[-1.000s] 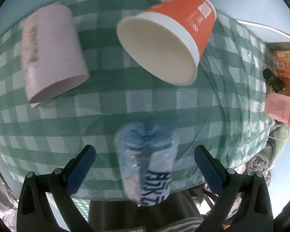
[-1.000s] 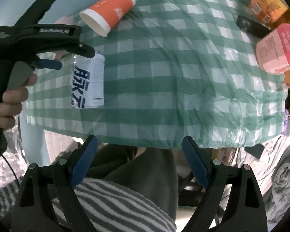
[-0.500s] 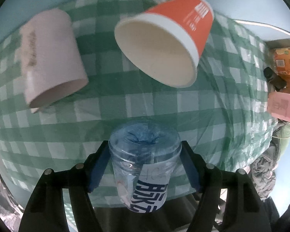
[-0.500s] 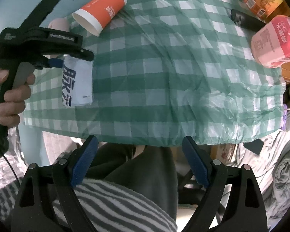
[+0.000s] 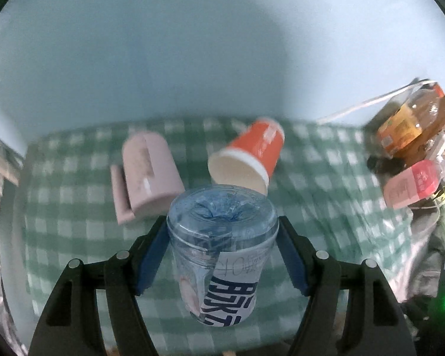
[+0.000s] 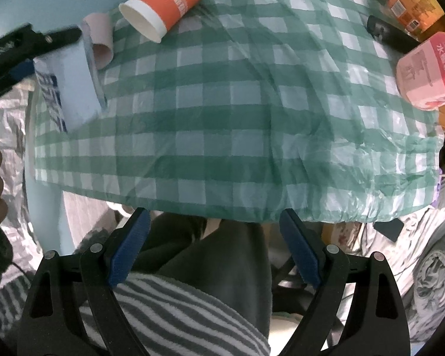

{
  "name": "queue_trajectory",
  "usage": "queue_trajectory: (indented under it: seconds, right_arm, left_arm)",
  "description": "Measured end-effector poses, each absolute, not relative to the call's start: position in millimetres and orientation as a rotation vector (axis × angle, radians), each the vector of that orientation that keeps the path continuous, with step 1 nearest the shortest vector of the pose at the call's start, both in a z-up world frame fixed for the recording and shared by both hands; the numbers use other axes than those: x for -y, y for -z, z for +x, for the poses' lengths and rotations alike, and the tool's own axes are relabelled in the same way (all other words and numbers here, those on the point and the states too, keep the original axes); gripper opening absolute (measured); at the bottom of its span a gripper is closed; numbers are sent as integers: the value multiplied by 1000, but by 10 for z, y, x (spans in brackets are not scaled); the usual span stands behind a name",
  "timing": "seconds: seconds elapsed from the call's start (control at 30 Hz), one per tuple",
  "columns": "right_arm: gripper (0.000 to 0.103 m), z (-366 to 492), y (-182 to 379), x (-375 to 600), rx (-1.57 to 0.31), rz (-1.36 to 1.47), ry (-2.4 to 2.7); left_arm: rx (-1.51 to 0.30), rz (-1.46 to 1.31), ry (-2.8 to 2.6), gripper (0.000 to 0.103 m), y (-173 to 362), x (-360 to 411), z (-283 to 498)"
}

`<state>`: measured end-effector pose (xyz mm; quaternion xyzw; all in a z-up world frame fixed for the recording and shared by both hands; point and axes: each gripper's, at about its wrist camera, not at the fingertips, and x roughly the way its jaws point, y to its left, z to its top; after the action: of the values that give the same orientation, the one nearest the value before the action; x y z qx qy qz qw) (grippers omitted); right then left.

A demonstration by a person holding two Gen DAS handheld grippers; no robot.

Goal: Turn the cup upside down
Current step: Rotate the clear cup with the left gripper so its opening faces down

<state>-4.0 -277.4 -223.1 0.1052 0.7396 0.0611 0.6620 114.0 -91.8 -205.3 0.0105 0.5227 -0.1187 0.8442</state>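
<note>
My left gripper (image 5: 222,252) is shut on a clear plastic cup (image 5: 222,249) with a blue-and-white label, its closed base toward the camera, held above the table's front left corner. In the right wrist view the same cup (image 6: 71,86) is tilted in the left gripper (image 6: 29,47). An orange paper cup (image 5: 249,157) (image 6: 166,6) and a pink cup (image 5: 148,175) (image 6: 101,38) lie on their sides on the green checked tablecloth (image 6: 252,112). My right gripper (image 6: 216,252) is open and empty, off the table's front edge above a lap.
At the table's right stand a pink carton (image 6: 427,71), an orange box (image 6: 412,0) and a black object (image 6: 385,32). A pale blue wall (image 5: 192,59) is behind the table. Bedding (image 6: 424,267) lies at lower right.
My left gripper closed on the clear cup, lifted it and tilted so the view now looks level toward the wall. My right gripper stayed open and shifted only slightly.
</note>
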Motion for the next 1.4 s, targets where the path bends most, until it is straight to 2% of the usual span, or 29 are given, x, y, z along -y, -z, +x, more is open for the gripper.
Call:
queue_trajectory:
  seconds: [0.07, 0.23, 0.67, 0.9, 0.97, 1.23, 1.4]
  right_arm:
    - [88, -84, 2237, 2748, -1682, 219, -147]
    - [88, -223, 2287, 2706, -1727, 156, -146]
    - [88, -432, 2364, 2769, -1797, 72, -117]
    - [88, -400, 2342, 2692, -1782, 57, -136]
    - [88, -392, 2334, 2663, -1775, 55, -144]
    - [88, -386, 2338, 2639, -1771, 69, -154]
    - [88, -373, 2327, 2633, -1761, 80, -156]
  left_arm:
    - [-1048, 38, 252, 73, 2097, 919, 1067]
    - [-1049, -22, 260, 73, 2355, 849, 1024]
    - [-972, -66, 280, 73, 2635, 745, 798]
    - [-1058, -38, 289, 74, 2745, 760, 712]
    - [-1067, -21, 276, 85, 2767, 751, 659]
    - [-1115, -18, 285, 88, 2745, 713, 528]
    - [-1182, -98, 272, 89, 2560, 654, 770]
